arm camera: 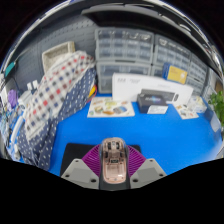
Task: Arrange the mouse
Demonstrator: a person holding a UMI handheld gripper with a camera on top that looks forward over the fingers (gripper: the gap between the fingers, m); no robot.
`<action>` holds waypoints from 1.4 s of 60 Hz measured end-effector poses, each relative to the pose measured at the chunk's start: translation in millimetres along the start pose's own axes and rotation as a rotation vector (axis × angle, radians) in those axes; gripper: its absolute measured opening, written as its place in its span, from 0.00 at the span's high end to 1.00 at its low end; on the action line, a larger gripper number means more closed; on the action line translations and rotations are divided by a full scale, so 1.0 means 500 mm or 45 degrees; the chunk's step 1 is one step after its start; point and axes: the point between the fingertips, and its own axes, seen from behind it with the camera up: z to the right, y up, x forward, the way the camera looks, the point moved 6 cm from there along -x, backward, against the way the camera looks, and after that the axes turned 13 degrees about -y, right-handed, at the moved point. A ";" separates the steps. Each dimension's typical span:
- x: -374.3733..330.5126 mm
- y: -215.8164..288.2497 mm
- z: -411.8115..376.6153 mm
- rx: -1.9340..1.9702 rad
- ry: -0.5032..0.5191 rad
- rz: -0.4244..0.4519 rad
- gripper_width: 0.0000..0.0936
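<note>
Underneath lies a blue table surface (pixel 150 135), with a white box (pixel 152 90) and a small dark device (pixel 153 101) at its far side. Behind these stand clear plastic drawer units (pixel 125 47); a checked cloth (pixel 55 95) hangs to one side, a green plant (pixel 217 105) to the other. The gripper (pixel 113 168) has closed to the width of a pinkish mouse (pixel 113 160), both purple pads (pixel 93 160) pressing its sides, above a dark mat (pixel 78 152).
</note>
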 end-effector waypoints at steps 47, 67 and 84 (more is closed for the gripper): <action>-0.077 -0.040 0.045 0.094 0.040 -0.020 0.08; -0.248 0.010 0.300 0.082 0.016 0.167 0.07; -0.312 -0.025 0.504 0.094 0.008 0.228 0.09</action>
